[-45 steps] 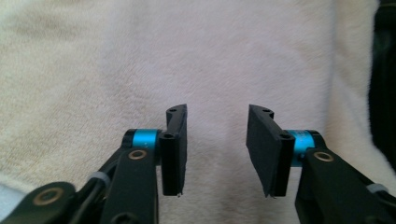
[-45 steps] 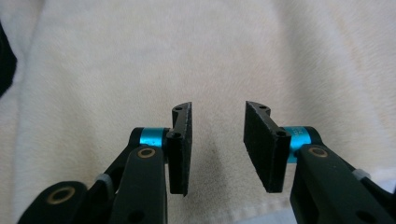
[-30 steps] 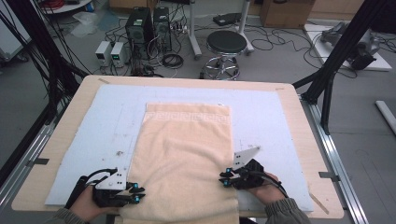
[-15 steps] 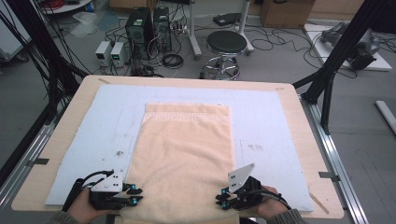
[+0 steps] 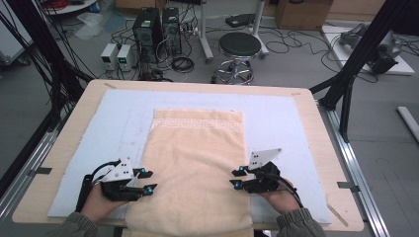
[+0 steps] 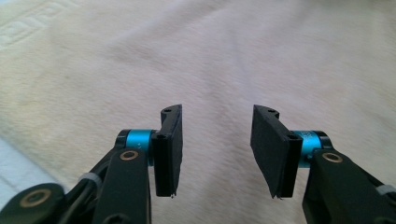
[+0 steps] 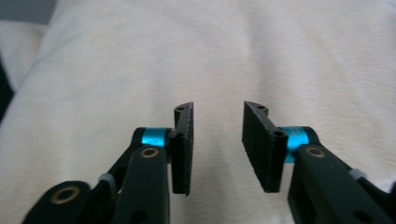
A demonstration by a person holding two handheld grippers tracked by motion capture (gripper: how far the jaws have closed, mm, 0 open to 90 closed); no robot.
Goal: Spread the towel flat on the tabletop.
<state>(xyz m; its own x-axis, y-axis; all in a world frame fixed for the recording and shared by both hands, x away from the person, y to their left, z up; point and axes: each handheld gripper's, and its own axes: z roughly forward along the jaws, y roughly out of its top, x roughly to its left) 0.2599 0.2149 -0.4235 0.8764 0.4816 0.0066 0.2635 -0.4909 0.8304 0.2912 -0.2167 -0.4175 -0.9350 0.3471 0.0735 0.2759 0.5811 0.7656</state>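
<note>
Standing on a grey floor (image 5: 29, 98) strewn with cables, the wooden table (image 5: 316, 118) carries a pale blue mat (image 5: 118, 118) that covers most of its top. On the mat lies a peach towel (image 5: 197, 158), the largest loose thing in the scene; it sits in the middle between left and right, its far edge with a woven key-pattern border (image 5: 197, 120) lying well short of the mat's far edge, and its near end reaching the table's near edge and draping slightly over it. The cloth lies flat and smooth.

Beyond the far edge of the table stand a round black stool (image 5: 239, 47) and, to its left, two dark computer towers (image 5: 158, 24).

At the near left, the left hand (image 5: 99, 205) holds the left gripper (image 5: 149, 179) just at the towel's left edge, its tips reaching over the cloth. In the left gripper view (image 6: 217, 149) its jaws have just been opening and stand well apart with nothing between the pads, only the fuzzy towel (image 6: 233, 60) beneath them. At the near right, the right hand (image 5: 281, 197) holds the right gripper (image 5: 237, 177) at the towel's right edge, pointing inward. In the right gripper view (image 7: 217, 144) its jaws have likewise just been opening and are released, the gap between them bare above the cloth (image 7: 233, 56).
</note>
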